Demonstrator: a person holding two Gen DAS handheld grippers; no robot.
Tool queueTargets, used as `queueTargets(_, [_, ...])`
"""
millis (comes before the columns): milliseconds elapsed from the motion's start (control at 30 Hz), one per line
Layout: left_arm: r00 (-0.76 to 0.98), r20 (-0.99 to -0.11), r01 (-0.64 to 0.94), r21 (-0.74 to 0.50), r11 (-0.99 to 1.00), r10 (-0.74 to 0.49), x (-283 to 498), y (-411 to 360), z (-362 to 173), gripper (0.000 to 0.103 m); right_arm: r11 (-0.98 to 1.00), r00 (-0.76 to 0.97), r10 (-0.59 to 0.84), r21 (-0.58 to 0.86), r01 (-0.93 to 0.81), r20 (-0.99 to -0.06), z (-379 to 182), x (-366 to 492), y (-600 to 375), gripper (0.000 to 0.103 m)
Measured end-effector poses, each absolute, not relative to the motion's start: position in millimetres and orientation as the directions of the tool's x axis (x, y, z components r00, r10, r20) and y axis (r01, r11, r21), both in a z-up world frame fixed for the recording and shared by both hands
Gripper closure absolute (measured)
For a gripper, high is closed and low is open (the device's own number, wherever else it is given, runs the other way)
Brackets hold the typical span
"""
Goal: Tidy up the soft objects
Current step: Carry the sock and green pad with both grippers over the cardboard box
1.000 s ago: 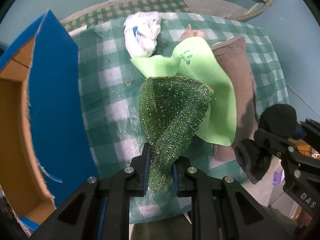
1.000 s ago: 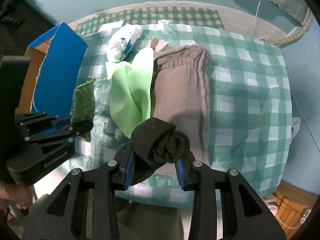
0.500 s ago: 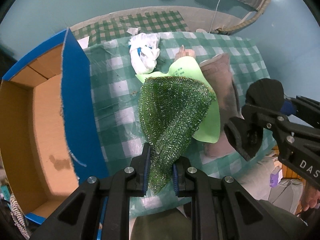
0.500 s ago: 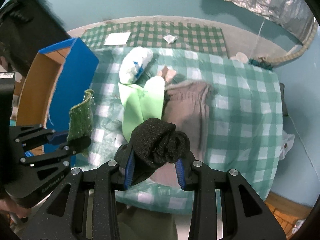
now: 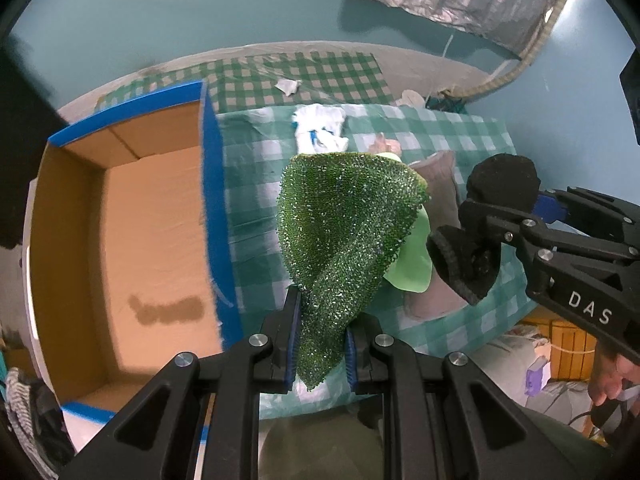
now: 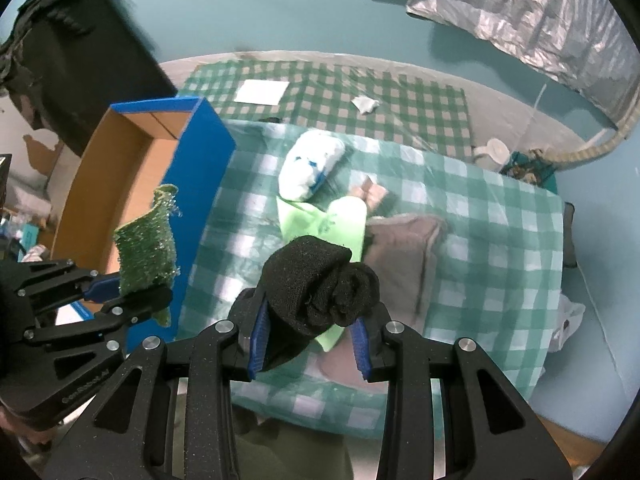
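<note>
My left gripper (image 5: 320,348) is shut on a glittery green scouring cloth (image 5: 344,236) and holds it high above the checked table (image 5: 248,168). It also shows in the right wrist view (image 6: 146,248). My right gripper (image 6: 308,340) is shut on a rolled black sock (image 6: 320,284), also held above the table; the sock shows at the right of the left wrist view (image 5: 492,216). An open blue cardboard box (image 5: 120,240) stands left of the table. A light green cloth (image 6: 324,220), a brown cloth (image 6: 404,256) and a white bundle (image 6: 310,168) lie on the table.
A small pinkish item (image 6: 372,192) lies beside the green cloth. A checked mat (image 6: 320,92) with a white paper (image 6: 262,92) and a crumpled scrap (image 6: 364,104) lies on the floor beyond. A silver sheet (image 6: 532,20) hangs at back right.
Both grippers have risen and pulled back from the table with their cloths. The left view has swung left, so the inside of the box now shows.
</note>
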State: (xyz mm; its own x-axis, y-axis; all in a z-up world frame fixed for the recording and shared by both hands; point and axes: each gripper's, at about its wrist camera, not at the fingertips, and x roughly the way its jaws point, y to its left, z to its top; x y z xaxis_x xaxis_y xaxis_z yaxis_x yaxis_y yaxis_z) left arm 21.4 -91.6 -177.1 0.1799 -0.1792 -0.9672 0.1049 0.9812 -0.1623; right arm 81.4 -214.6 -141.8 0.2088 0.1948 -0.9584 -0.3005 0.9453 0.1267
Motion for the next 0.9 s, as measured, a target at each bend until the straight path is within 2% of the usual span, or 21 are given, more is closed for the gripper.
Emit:
queueTargets(567, [0.239,-0.958,-0.020,-0.167,0.986,-0.158,10,-36,-144,0.084,0.900,0.221,0.245,0.137,-0.414,-0.944,-117,87,-170,0.069])
queueTargets(900, [0.254,-0.958,-0.130,-0.169,0.977,-0.132,3,5,-144,0.084,0.850,0.215,0.275,0.132,-0.510,-0.937,-110,89,-129,0.069])
